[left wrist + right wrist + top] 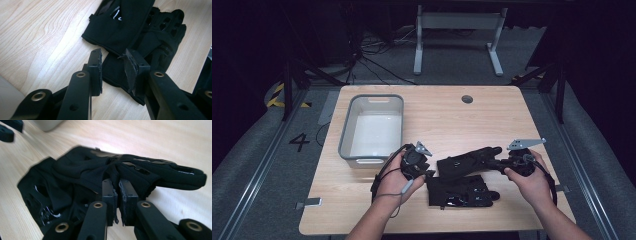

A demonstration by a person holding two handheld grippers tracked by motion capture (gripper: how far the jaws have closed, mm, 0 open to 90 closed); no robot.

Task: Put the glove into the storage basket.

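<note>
Lying near the front middle of the table (512, 107) are two black gloves, catalogued as one pair: the upper glove (468, 161) is resting with its fingers pointing toward 2 o'clock, and the lower glove (460, 191) is sitting just beside it at 6 o'clock, edges overlapping. Both are looking soft, light and limp; the fabric is bunching and folding wherever it is pinched, so neither is going to keep its shape when lifted, and a hold at one edge is likely to leave the rest dangling. Nothing fragile is showing; glossy patches on the fingers may be slicker than the knit. The right gripper (117, 188) is pinching a gathered fold of the upper glove at its finger end, jaws nearly together with cloth puckering between the pads. The left gripper (113, 72) is hovering at 9 o'clock of the pair, jaws standing partly apart over the cuff edge of the lower glove, pads not pressing on it. Best holds are appearing to be the cuff hem or a bunched fold of palm cloth, taken deep between the pads. A grey bin (373, 125) is standing at 10 o'clock, well apart.
</note>
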